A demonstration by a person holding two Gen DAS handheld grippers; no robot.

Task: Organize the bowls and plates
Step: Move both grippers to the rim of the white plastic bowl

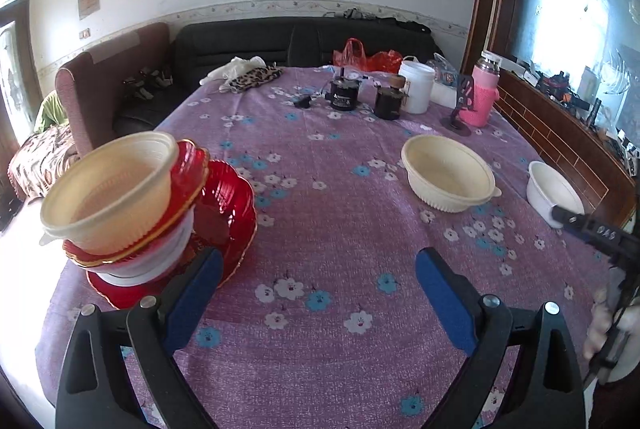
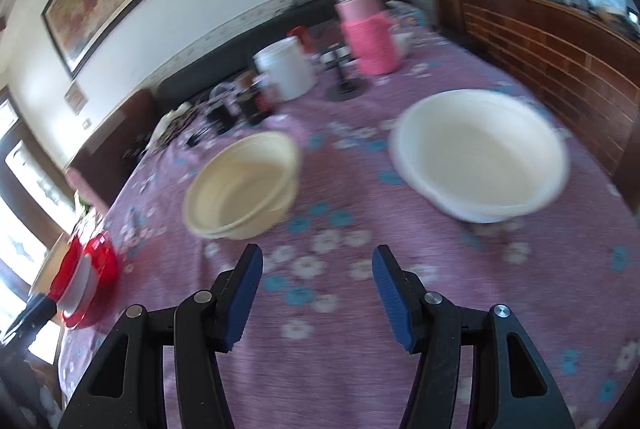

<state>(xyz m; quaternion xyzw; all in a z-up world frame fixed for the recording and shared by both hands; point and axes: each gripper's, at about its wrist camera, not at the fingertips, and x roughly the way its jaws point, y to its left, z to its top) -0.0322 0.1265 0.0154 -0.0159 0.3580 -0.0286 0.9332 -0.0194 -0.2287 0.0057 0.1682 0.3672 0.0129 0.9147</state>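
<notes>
Two bowls, a cream bowl [image 2: 242,185] and a white bowl [image 2: 480,157], lay unstacked beyond the right gripper [image 2: 317,293], left gripper [image 1: 319,293], both spread apart, empty; stack [image 1: 132,213] stood left.

Black tongs [image 1: 319,271], ribbed blue pads [image 2: 387,279], silver pivot screws [image 2: 432,297], triangular cut-outs

Open tablecloth [image 1: 320,229] mid-table, stacked dishes [image 1: 132,213] left, cream bowl [image 1: 448,173] right, jars [image 1: 364,97] behind

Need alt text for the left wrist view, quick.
Open left claw hovers empty over a purple floral tablecloth. A tilted stack of red plates and bowls sits left; a cream bowl and white bowl sit right.
</notes>
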